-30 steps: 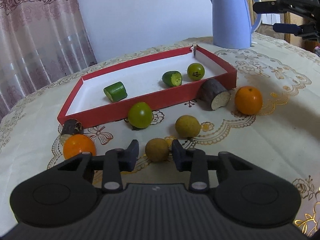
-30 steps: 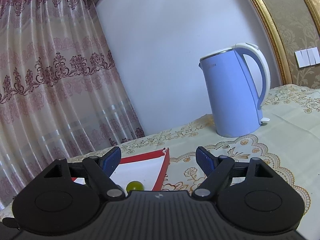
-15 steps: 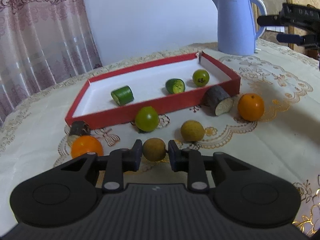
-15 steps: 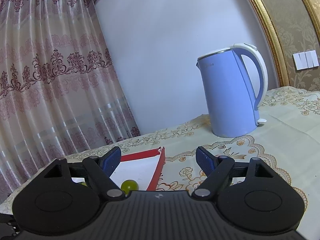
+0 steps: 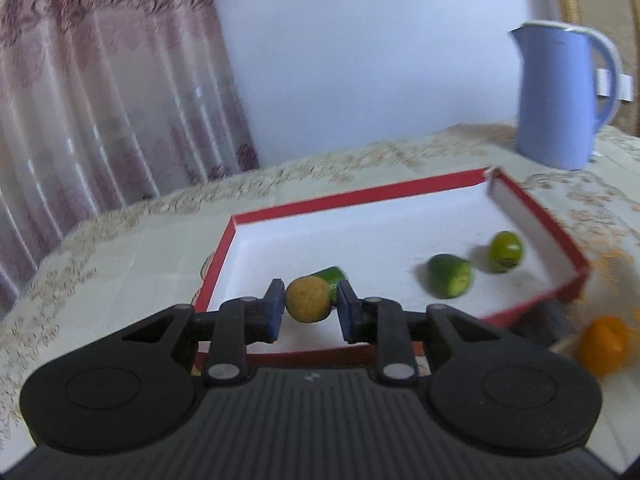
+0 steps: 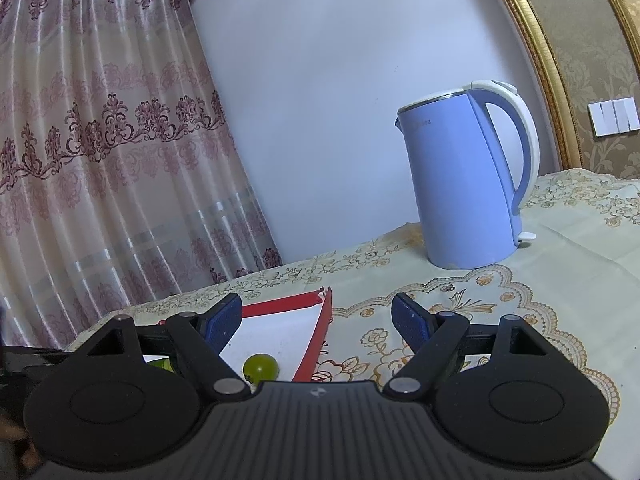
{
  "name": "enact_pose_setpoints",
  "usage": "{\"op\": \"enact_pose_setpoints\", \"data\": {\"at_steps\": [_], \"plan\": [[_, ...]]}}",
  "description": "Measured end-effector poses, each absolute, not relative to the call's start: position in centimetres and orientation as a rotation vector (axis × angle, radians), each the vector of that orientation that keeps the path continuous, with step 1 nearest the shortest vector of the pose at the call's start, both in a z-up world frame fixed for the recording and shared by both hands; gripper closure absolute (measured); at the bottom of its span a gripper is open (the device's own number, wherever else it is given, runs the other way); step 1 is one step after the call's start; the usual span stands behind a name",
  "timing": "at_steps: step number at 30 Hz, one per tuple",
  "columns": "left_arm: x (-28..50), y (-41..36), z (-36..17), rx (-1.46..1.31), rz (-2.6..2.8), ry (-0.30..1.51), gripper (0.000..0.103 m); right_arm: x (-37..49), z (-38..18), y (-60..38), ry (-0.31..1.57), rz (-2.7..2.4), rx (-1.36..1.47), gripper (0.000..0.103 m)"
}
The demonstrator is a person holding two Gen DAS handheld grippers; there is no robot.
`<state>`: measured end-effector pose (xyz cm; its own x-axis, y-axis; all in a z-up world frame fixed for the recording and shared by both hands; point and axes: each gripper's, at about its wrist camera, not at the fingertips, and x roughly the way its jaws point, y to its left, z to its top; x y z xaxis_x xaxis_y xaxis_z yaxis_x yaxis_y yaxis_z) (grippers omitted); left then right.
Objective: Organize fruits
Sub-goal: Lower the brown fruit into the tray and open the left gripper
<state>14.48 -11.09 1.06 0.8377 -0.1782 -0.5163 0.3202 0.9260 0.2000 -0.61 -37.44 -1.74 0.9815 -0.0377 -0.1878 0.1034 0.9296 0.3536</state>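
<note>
tan fruit (image 5: 308, 299) between left fingers (image 5: 273, 311)

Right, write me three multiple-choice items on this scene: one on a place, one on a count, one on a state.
1. Where is the kettle?
A. inside the tray
B. on the tablecloth beyond the tray's far corner
C. lying on its side by the curtain

2. How many green pieces lie in the red tray in the left wrist view?
A. one
B. three
C. five

3. What state is the left hand-held gripper in?
A. wide open and empty
B. shut on an orange
C. shut on the brown round fruit

Answers:
1 B: it stands upright on the cloth past the tray.
2 B: a green ball, a cut green piece and another green piece partly hidden behind the held fruit.
3 C: the fruit sits between both pads, above the tray.
</note>
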Motion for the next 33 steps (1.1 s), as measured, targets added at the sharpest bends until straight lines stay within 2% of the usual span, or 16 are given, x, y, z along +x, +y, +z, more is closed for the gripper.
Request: {"op": "enact_pose_setpoints", "data": {"at_steps": [10, 12, 14, 16, 21, 26, 33], "plan": [[17.4, -10.5, -1.1, 0.254, -0.161, 0.549, 0.076, -0.7, -1.8, -37.1, 0.184, -0.059, 0.368, 0.021], [17.7, -10.3, -1.1, 0.249, -0.125, 0.545, 0.068, -0.6, -1.8, -37.2, 0.185, -0.059, 0.368, 0.021], [17.7, -10.2, -1.1, 0.246, -0.108, 0.544, 0.047, -0.6, -1.8, -37.2, 0.187, -0.062, 0.367, 0.021], [17.4, -10.2, -0.9, 0.257, -0.094, 0.525, 0.039, -0.6, -1.8, -37.2, 0.188, -0.063, 0.366, 0.021], [15.8, -9.8, 0.1, 0.254, -0.089, 0.496, 0.031, -0.5, -1.9, -37.1, 0.189, -0.069, 0.357, 0.021], [11.1, -7.0, 1.7, 0.182, -0.074, 0.437, 0.009, -0.3, -2.2, -37.1, 0.215, -0.061, 0.350, 0.021], [3.0, -1.5, 1.6, 0.067, -0.015, 0.351, 0.002, 0.0, -2.8, -35.1, 0.321, -0.010, 0.283, 0.020]]}}
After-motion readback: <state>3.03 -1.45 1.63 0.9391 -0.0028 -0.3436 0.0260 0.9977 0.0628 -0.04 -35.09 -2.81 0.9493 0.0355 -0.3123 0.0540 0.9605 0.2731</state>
